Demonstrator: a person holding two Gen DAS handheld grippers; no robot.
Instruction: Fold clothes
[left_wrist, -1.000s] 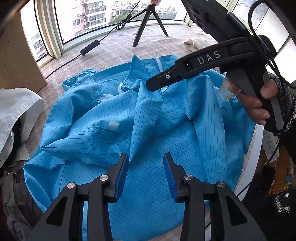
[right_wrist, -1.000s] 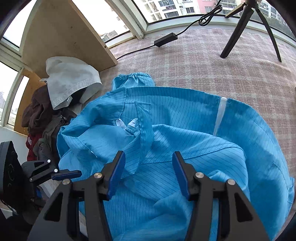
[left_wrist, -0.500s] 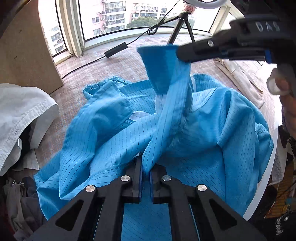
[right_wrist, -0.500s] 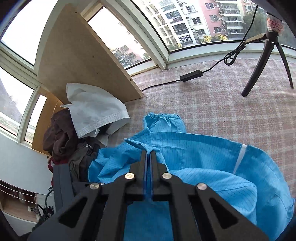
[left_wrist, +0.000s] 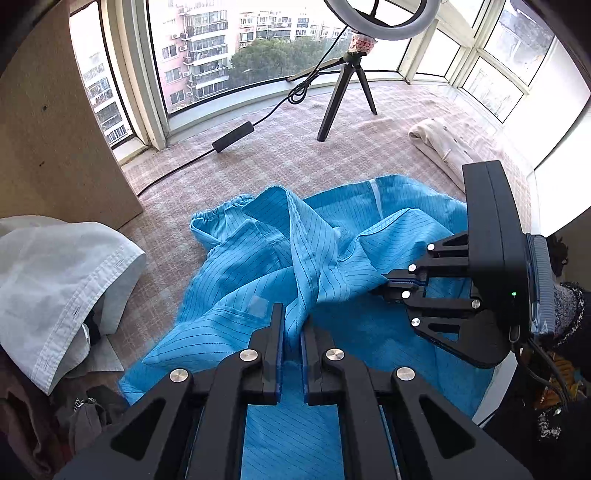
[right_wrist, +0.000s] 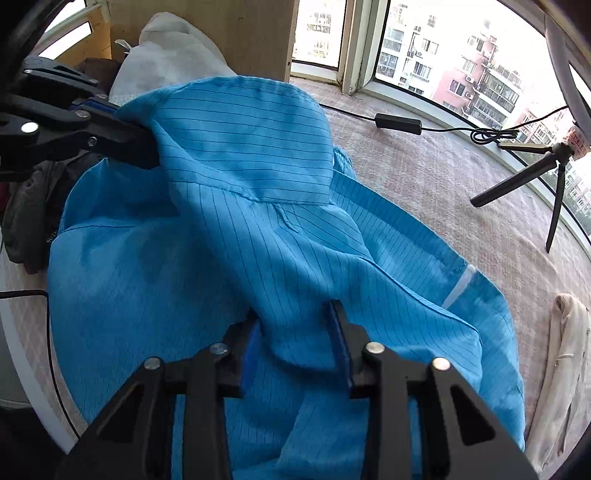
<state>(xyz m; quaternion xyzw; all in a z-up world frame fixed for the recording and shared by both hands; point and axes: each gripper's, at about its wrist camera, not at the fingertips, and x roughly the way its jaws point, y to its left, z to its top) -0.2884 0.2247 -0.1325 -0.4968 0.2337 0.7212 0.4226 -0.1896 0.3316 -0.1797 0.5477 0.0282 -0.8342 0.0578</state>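
A blue pinstriped garment (left_wrist: 321, 258) lies crumpled on a round table covered with a pink checked cloth (left_wrist: 295, 147). My left gripper (left_wrist: 291, 325) is shut on a raised fold of the blue garment; it also shows in the right wrist view (right_wrist: 144, 147), pinching the collar edge at upper left. My right gripper (left_wrist: 376, 290) shows at the right of the left wrist view with its tips on the garment. In its own view (right_wrist: 295, 332) its jaws stand apart around a ridge of the blue garment (right_wrist: 258, 229).
A pile of white and dark clothes (left_wrist: 62, 280) lies at the left. A folded cream garment (left_wrist: 443, 144) lies at the far right. A black tripod (left_wrist: 347, 96) with a ring light and a cable with an inline box (left_wrist: 232, 136) stand at the back. A wooden board (left_wrist: 55, 140) leans at the left.
Both grippers closed on the garment's front edge and lifted it. The right gripper has since swung down to the right side, and its jaws now stand apart around a fold.
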